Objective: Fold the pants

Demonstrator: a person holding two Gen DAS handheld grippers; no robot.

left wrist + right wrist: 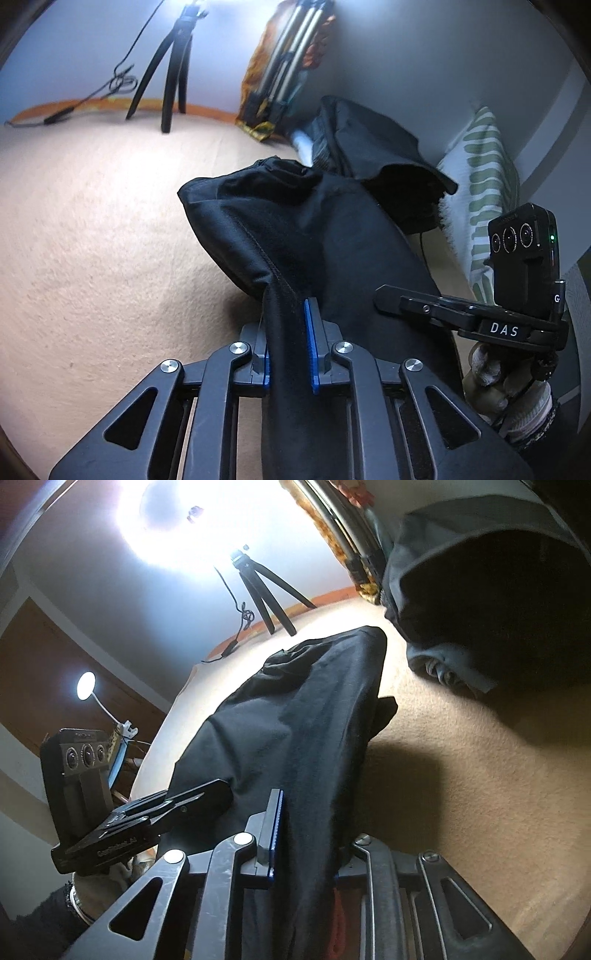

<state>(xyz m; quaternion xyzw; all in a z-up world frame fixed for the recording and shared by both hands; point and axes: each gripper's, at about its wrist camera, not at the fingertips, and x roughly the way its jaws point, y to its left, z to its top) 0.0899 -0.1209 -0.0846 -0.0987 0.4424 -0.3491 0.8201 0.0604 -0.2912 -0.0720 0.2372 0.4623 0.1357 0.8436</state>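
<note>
The black pants hang lifted over a beige bed surface. My left gripper is shut on a bunched edge of the pants, the cloth pinched between its blue pads. My right gripper is shut on another part of the same pants, which drape over its right finger and hide it. The right gripper's body shows at the right of the left wrist view. The left gripper's body shows at the left of the right wrist view.
A small black tripod with a cable stands at the far edge under a bright light. A black bag and a green striped pillow lie against the wall on the right. An orange patterned bag leans in the corner.
</note>
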